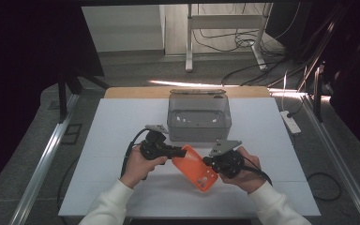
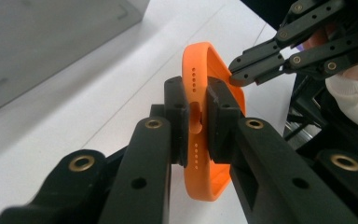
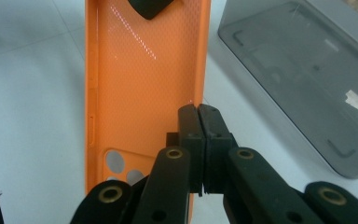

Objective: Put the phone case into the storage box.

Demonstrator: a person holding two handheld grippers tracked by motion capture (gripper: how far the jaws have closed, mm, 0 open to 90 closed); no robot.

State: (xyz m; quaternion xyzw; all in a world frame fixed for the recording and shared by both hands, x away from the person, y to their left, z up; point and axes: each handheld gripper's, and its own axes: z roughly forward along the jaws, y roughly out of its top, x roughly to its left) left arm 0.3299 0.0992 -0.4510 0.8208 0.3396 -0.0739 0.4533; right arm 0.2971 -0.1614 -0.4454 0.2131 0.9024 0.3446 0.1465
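An orange phone case (image 1: 197, 168) of soft-looking, rubbery plastic is held just above the white desk (image 1: 103, 126), near its front middle, between the two tongs. It is a shallow tray with rounded corners; its inside has a fine dotted texture, one long edge has small slots, and round camera holes are cut at the end nearer the person. Rows of tiny holes show along its rim in the left gripper view.

The left tongs (image 2: 198, 119) are clamped on the rim of the case at its upper left end, the orange edge pinched between the two black pads. The right tongs (image 3: 199, 135) are pressed together on the side wall of the case near its camera end; in the left gripper view their tips pinch the orange rim.

The case hangs tilted, its left end farther and its right end nearer. Bare white desk lies open to the left, right and near side of it.

Just beyond the case stands a grey, see-through plastic box (image 1: 198, 115), boxy with rounded corners, which closes off the far side. A white power strip (image 1: 290, 121) lies at the desk's far right edge, well apart.
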